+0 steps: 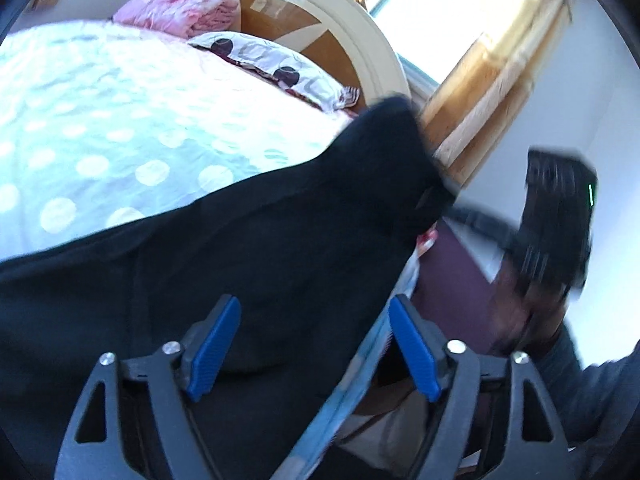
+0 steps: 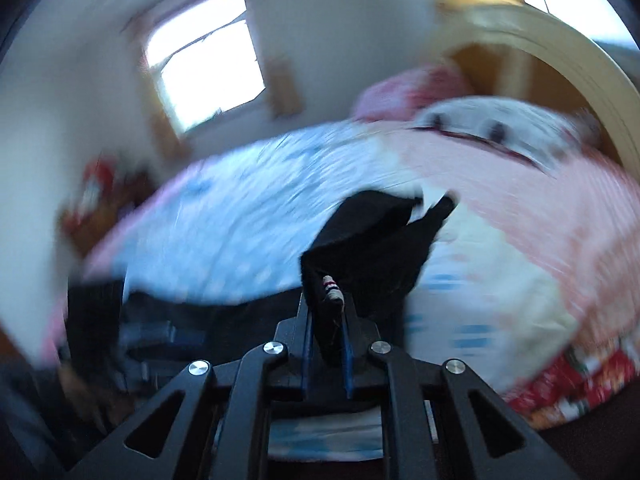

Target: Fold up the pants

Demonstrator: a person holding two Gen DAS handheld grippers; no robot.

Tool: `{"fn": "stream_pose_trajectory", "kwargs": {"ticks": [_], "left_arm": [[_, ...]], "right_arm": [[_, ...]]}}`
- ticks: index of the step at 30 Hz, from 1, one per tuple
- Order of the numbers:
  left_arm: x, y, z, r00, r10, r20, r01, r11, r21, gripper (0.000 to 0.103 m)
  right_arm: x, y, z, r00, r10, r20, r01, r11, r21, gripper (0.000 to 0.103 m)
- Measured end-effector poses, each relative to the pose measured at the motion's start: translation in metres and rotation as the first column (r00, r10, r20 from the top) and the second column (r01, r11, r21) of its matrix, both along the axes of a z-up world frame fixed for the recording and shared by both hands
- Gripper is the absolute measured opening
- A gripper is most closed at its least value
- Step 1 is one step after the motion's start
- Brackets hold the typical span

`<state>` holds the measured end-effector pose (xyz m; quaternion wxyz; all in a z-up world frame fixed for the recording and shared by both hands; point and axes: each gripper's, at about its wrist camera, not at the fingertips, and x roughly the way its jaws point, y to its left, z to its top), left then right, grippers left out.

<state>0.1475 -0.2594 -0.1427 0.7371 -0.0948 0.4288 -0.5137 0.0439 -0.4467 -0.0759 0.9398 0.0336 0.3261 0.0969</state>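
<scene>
Black pants (image 1: pixel 256 248) lie spread over the bed's near edge in the left wrist view. My left gripper (image 1: pixel 314 344) is open, its blue pads (image 1: pixel 214 344) just above the cloth, nothing between them. In the blurred right wrist view my right gripper (image 2: pixel 326 320) is shut on a fold of the black pants (image 2: pixel 376 248), with a striped drawstring tip (image 2: pixel 332 286) poking out between the jaws. The cloth is lifted and trails toward the bed. The right gripper's body (image 1: pixel 556 220) shows blurred at the right of the left wrist view.
The bed has a pale blue dotted cover (image 1: pixel 120 132), a patterned pillow (image 1: pixel 276 64), a pink blanket (image 1: pixel 180 12) and a round cream headboard (image 1: pixel 360 40). A wooden window frame (image 1: pixel 492 92) stands beyond. A red patterned cloth (image 2: pixel 568 380) hangs at the bed's edge.
</scene>
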Motion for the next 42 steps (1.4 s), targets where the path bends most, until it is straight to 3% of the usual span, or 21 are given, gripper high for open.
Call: {"fn": "stream_pose_trajectory", "kwargs": {"ticks": [1,3,5,9,13,17,21,24,25,29,36,37,39,42], "left_arm": [[0.003,-0.002,-0.001,1.000,-0.005,-0.020,0.005,1.000,-0.018,0.081],[0.009,-0.007,-0.004,0.997,-0.035,-0.065,0.030,0.996,-0.079,0.081],[0.015,-0.013,-0.010,0.992,-0.054,-0.117,0.043,0.995,-0.094,0.081],[0.025,-0.028,-0.025,0.975,-0.065,-0.212,0.046,0.994,-0.097,0.081],[0.032,-0.033,-0.024,0.966,-0.057,-0.252,0.022,0.990,-0.140,0.081],[0.038,-0.039,-0.023,0.957,-0.040,-0.288,0.000,0.991,-0.137,0.081],[0.035,-0.044,-0.019,0.968,0.000,-0.250,-0.016,0.998,-0.062,0.075],[0.029,-0.047,-0.010,0.988,0.036,-0.150,-0.034,0.999,0.019,0.046],[0.028,-0.048,-0.008,0.992,0.046,-0.120,-0.041,0.998,0.046,0.031],[0.028,-0.044,-0.006,0.993,0.047,-0.105,-0.044,0.999,0.032,0.018],[0.024,-0.030,0.002,0.996,0.053,-0.068,-0.051,0.998,0.025,0.014],[0.024,-0.024,0.005,0.997,0.056,-0.058,-0.055,0.998,0.024,0.014],[0.022,-0.010,0.011,0.997,0.065,-0.039,-0.064,0.998,0.023,0.014],[0.020,0.012,0.016,0.998,0.060,-0.025,-0.058,0.997,0.042,0.013]], "right_arm": [[0.002,0.021,-0.010,0.998,0.051,-0.027,-0.052,0.997,-0.057,0.012],[0.007,0.049,-0.029,0.988,0.131,-0.085,-0.140,0.985,-0.099,0.012],[0.008,0.063,-0.043,0.978,0.167,-0.126,-0.183,0.975,-0.128,0.012],[0.011,0.063,-0.053,0.977,0.151,-0.153,-0.169,0.979,-0.115,0.012],[0.010,0.060,-0.054,0.974,0.156,-0.163,-0.174,0.979,-0.102,0.012],[0.013,0.059,-0.056,0.974,0.164,-0.153,-0.181,0.978,-0.105,0.012],[0.011,0.065,-0.058,0.974,0.177,-0.140,-0.197,0.970,-0.145,0.013],[0.005,0.068,-0.056,0.975,0.187,-0.122,-0.205,0.965,-0.162,0.015],[0.003,0.067,-0.056,0.975,0.189,-0.115,-0.206,0.965,-0.160,0.015],[-0.004,0.063,-0.053,0.978,0.189,-0.091,-0.200,0.971,-0.128,0.015],[-0.012,0.060,-0.046,0.979,0.196,-0.062,-0.202,0.971,-0.130,0.017],[-0.015,0.056,-0.043,0.979,0.198,-0.049,-0.202,0.974,-0.105,0.020],[-0.020,0.043,-0.035,0.980,0.197,-0.014,-0.197,0.980,-0.028,0.042],[-0.025,0.020,-0.027,0.988,0.149,0.044,-0.153,0.982,0.106,0.042]]}}
